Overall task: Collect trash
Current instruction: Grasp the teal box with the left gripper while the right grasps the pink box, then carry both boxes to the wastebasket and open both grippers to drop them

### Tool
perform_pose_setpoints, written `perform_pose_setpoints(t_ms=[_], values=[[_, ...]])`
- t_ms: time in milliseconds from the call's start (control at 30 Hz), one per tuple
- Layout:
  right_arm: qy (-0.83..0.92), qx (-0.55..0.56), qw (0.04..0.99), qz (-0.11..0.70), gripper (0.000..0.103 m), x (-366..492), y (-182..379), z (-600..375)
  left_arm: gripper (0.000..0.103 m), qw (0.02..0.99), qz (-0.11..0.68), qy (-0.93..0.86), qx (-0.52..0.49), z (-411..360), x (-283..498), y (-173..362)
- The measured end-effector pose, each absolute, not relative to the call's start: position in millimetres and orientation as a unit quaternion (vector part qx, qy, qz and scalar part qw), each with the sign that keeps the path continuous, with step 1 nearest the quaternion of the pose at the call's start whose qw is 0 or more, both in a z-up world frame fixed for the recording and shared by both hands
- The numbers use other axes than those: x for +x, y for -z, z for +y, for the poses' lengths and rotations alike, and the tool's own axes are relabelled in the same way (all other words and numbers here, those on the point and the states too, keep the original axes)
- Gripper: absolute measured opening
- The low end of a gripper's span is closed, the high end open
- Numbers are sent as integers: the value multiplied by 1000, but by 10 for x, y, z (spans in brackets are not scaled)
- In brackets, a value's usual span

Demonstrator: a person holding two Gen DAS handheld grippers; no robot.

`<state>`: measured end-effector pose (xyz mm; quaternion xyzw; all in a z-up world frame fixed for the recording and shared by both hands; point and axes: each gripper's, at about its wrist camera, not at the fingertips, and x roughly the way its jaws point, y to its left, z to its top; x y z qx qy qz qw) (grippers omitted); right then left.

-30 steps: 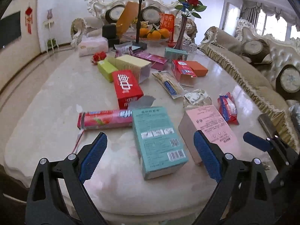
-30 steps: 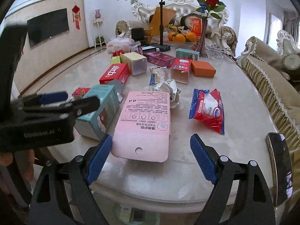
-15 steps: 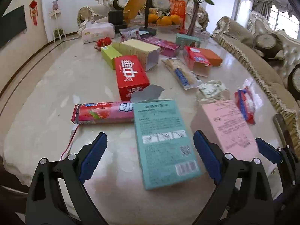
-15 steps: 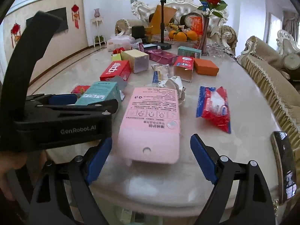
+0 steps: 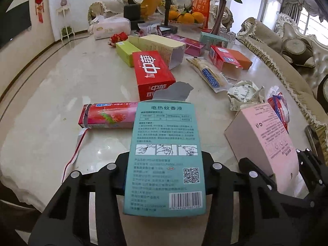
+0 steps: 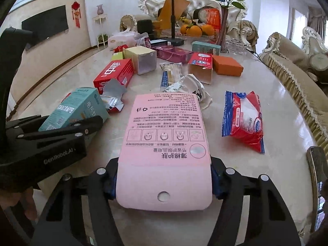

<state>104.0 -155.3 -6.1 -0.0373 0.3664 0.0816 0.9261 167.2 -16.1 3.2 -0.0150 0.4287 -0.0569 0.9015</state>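
Observation:
A teal carton [image 5: 164,153] lies lengthwise on the marble table [image 5: 61,86]. My left gripper [image 5: 164,176] straddles the carton's near end, its jaws closing with both fingers tight against the carton's sides. To the carton's right lies a pink box [image 6: 166,143], and my right gripper [image 6: 164,182] is closing on it, the blue pads [image 6: 108,184] pressed into its near end. The right wrist view shows the left gripper [image 6: 67,127] side-on around the teal carton [image 6: 75,108].
Beyond the held boxes lie a red carton [image 5: 152,73], a red tube box [image 5: 108,116], a crumpled wrapper [image 5: 244,96] and a red-and-blue pouch [image 6: 245,119]. Several more boxes, a phone stand, oranges and a rose vase fill the far end. A sofa runs along the right.
Both grippers went from wide open to closed in on their boxes. The left one dropped and slid forward over the teal carton; the right one slid forward over the pink box.

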Motion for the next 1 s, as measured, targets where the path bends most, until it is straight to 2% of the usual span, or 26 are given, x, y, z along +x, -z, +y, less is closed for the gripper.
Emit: perform_pose_setpoints(t_ms=[400,567,800,1000], values=[[-174,-18,928,328,62,328,-479,-1729,47,921,372,115,-8,82,764,-531],[-240,-28,908,343,62,-222,-532,-1742,47,916,370,158,-6,137,162,-580],[-297,-49,853,426,62,-822,-97,-1662,47,875,449,181,-25,194,-460,-62],[-259,-70,809,524,62,-546,661,-1594,47,818,539,195,-45,99,-268,721]])
